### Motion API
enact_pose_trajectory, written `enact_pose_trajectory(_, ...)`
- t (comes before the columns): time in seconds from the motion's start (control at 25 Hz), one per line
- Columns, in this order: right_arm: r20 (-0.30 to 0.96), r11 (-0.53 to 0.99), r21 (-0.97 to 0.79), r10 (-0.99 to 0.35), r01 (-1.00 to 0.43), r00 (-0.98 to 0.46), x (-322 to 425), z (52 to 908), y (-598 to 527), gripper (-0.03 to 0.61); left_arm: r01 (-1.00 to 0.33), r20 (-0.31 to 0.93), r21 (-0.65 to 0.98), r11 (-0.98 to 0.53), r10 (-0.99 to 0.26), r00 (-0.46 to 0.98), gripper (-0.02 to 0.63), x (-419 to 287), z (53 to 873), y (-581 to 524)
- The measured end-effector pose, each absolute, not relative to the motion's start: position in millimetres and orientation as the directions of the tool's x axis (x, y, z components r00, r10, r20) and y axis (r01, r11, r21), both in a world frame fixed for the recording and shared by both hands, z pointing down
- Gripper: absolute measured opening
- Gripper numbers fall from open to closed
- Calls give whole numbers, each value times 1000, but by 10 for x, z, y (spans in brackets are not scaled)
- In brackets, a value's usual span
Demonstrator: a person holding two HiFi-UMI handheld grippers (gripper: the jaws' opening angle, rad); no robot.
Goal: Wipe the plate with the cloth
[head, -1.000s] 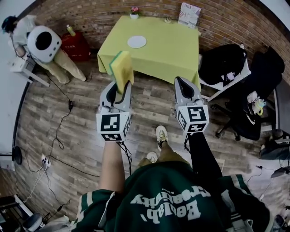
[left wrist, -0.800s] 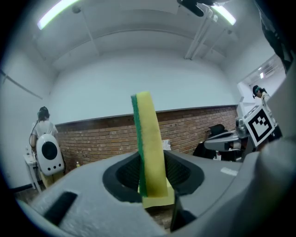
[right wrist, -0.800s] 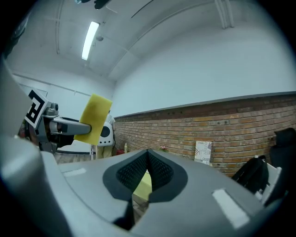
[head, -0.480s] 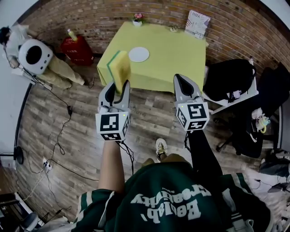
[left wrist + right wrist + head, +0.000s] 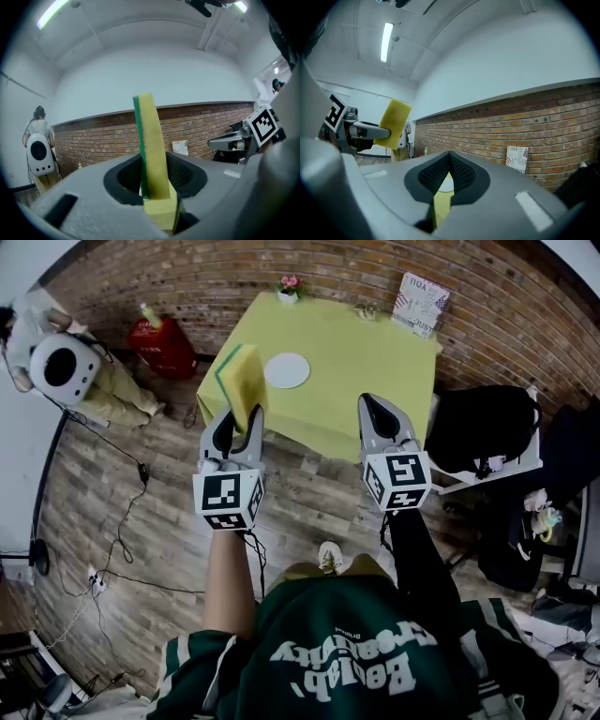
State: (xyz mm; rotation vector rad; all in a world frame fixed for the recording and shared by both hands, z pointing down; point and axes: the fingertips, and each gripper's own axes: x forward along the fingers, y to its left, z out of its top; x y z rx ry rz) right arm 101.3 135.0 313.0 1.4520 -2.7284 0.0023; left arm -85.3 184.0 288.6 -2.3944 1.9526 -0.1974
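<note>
A white plate (image 5: 287, 370) lies on a yellow-green table (image 5: 366, 362) ahead of me, well beyond both grippers. My left gripper (image 5: 240, 418) is shut on a yellow sponge with a green scrub face (image 5: 241, 381), which stands upright between the jaws (image 5: 152, 140). My right gripper (image 5: 372, 407) is held level beside it, jaws closed together with nothing in them. In the right gripper view the plate (image 5: 446, 184) shows through the slit below the closed pads, and the sponge (image 5: 395, 123) appears at the left. Both grippers are in the air over the wooden floor, short of the table's near edge.
A small flower pot (image 5: 289, 287) and a printed card (image 5: 420, 290) stand at the table's far edge. Black chairs (image 5: 483, 432) crowd the right side. A person with a white backpack (image 5: 61, 367) and a red bag (image 5: 159, 338) are at the left. Cables (image 5: 122, 512) run across the floor.
The table and plate have drawn closer and shifted slightly right as I walk forward. Both grippers keep the same pose; the sponge stays gripped.
</note>
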Motion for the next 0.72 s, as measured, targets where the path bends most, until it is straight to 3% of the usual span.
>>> enact_pose_trajectory(0.32,100,571,-13,-816,-821,-570,896,3443,992,8,-970,131,-114,-215,-971,199,133,-890,3132,1483)
enact_pose_trajectory(0.72,120,555,20,-827,-832,-549,432,3538,150,12,-958,123,-102,-269,-959,256,133,-1297,3249,554)
